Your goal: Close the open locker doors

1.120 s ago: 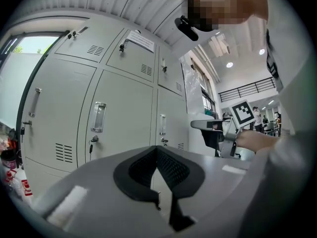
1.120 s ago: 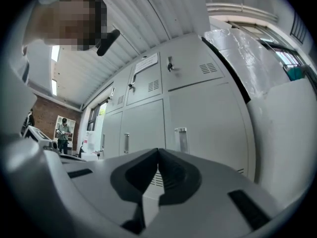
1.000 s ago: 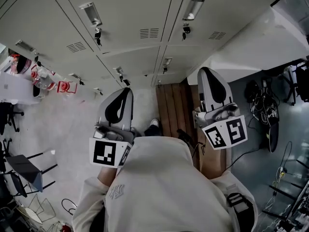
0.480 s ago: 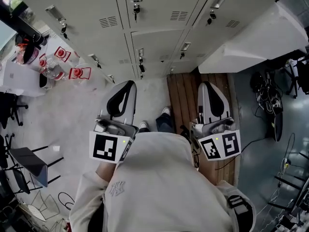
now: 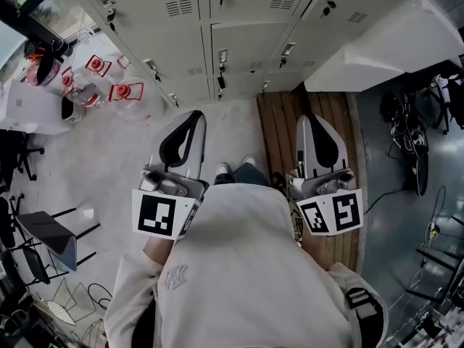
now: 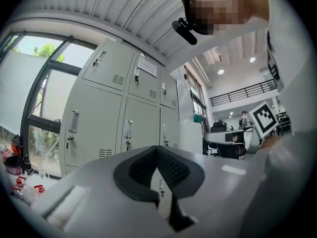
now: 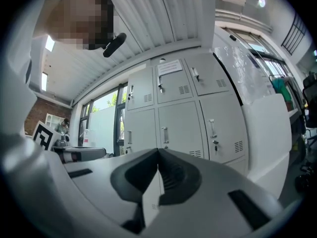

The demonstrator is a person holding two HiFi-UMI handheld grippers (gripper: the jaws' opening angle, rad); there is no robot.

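A bank of grey lockers (image 5: 246, 42) fills the top of the head view; every door that shows lies flush, with handles and keys on them. My left gripper (image 5: 190, 118) and right gripper (image 5: 313, 120) are held level side by side, well short of the lockers. Both are shut with nothing between the pads. The left gripper view has the left gripper (image 6: 157, 150) aimed at the lockers (image 6: 124, 128) from a distance. Seen from its own camera, the right gripper (image 7: 158, 152) faces the same lockers (image 7: 178, 113).
A tall white cabinet (image 5: 377, 42) stands to the right of the lockers. A wooden slatted strip (image 5: 290, 136) runs along the floor under my right gripper. Red-capped bottles (image 5: 109, 85) sit at the left by a white table, with chairs (image 5: 43, 230) behind. Cables (image 5: 413, 136) lie at the right.
The lockers have slid toward the top of the head view and more floor shows before them. Both grippers moved along with the person, staying shut and side by side.
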